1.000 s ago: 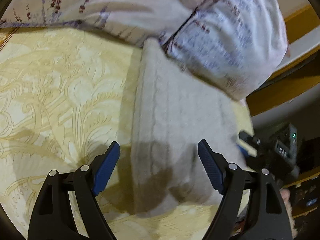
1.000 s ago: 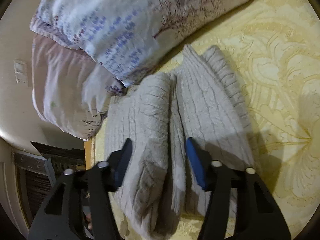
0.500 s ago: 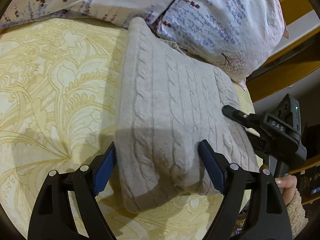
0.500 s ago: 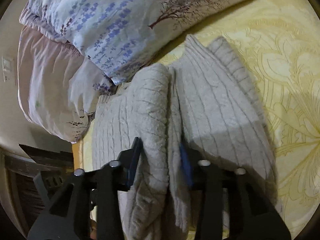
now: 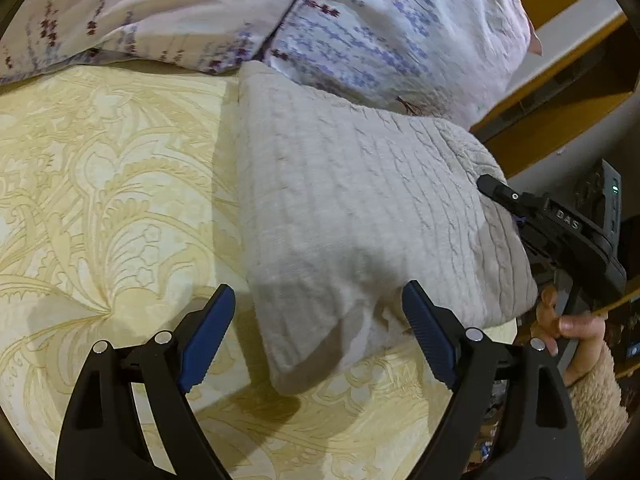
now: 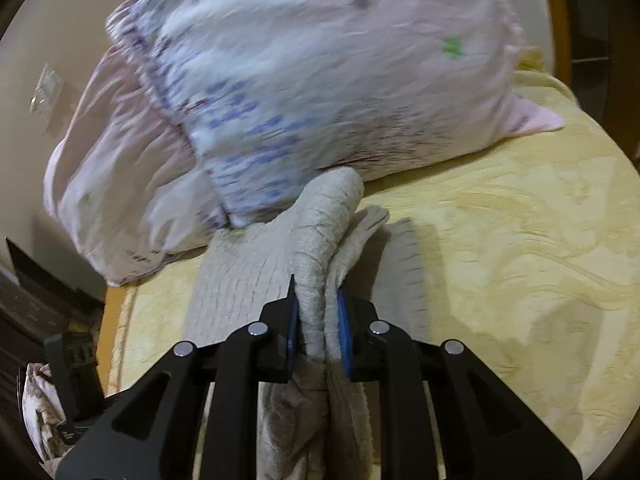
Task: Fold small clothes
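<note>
The grey cable-knit sweater [image 5: 360, 216] is lying on the pale yellow patterned bedspread [image 5: 100, 200], filling the centre and right of the left wrist frame, its far end butting against the floral white-and-lilac pillows [image 5: 360, 28] along the top. In this view its long axis is running from the lower centre up toward those pillows.

The right claw [image 6: 318, 332] is pressing together on a bunched ridge of the knit, with the blue pads pinching doubled fabric at the lower centre of the right wrist frame; the gathered cloth is rising away from the claw toward the pillows [image 6: 300, 80], and a flatter part of the sweater [image 6: 240, 264] is spreading out to the left of the ridge.

The left claw [image 5: 316, 340] is hanging spread wide and gripping nothing, with the near corner of the sweater sitting between its blue pads but not visibly touching either of them. In the same frame the right claw [image 5: 500, 196] is showing at the right edge, at the sweater's far side.

So the right claw is already having hold of the cloth, while the left is the nearer one to the loose near corner. The coming fold is likely turning on that: the fabric is lying straight ahead of the left claw, needing only a short advance and a squeeze.
</note>
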A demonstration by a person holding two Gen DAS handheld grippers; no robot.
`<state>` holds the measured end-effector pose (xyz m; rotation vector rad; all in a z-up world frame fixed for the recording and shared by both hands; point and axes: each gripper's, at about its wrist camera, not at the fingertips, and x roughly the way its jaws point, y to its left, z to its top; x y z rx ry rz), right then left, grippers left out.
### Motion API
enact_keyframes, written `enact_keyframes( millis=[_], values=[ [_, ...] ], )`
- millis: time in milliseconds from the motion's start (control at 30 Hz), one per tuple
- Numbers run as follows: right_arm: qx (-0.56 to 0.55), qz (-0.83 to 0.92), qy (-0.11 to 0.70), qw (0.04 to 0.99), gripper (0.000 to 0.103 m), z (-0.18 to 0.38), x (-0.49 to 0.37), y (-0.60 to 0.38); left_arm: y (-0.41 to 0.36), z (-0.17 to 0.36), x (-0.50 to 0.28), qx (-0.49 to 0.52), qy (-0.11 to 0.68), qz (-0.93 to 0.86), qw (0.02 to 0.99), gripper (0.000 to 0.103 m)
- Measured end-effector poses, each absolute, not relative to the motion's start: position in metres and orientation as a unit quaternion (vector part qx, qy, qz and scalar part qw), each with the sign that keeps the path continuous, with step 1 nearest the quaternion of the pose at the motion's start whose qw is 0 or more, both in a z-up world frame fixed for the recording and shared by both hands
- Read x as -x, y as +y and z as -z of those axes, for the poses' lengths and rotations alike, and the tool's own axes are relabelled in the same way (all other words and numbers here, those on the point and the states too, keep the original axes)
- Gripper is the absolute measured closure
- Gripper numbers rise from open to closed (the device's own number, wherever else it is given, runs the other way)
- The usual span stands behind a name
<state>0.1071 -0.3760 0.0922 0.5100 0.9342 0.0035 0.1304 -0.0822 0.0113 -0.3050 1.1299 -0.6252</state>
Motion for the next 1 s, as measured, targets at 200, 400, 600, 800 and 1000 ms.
enact_keyframes(
  millis=[200, 400, 600, 800, 1000],
  values=[
    [-0.256, 0.026, 0.468, 0.845, 0.086, -0.066, -0.106, -0.397, -0.09, -0.006, -0.127, 0.132, 0.533, 0.297, 0.781, 0.017],
    [-0.344, 0.037, 0.458, 0.819, 0.062, -0.053, -0.073, -0.431, -0.092, -0.004, -0.121, 0.133, 0.535, 0.317, 0.771, 0.021],
    [-0.329, -0.035, 0.452, 0.829, 0.06, -0.073, -0.041, -0.419, -0.08, -0.001, -0.113, 0.153, 0.54, 0.321, 0.763, 0.028],
    [-0.292, -0.051, 0.493, 0.818, 0.079, -0.059, -0.037, -0.391, -0.084, 0.008, -0.109, 0.144, 0.553, 0.315, 0.758, 0.034],
    [-0.284, -0.025, 0.447, 0.848, 0.091, -0.08, -0.023, -0.399, -0.09, 0.005, -0.106, 0.133, 0.553, 0.315, 0.76, 0.038]
  ],
)
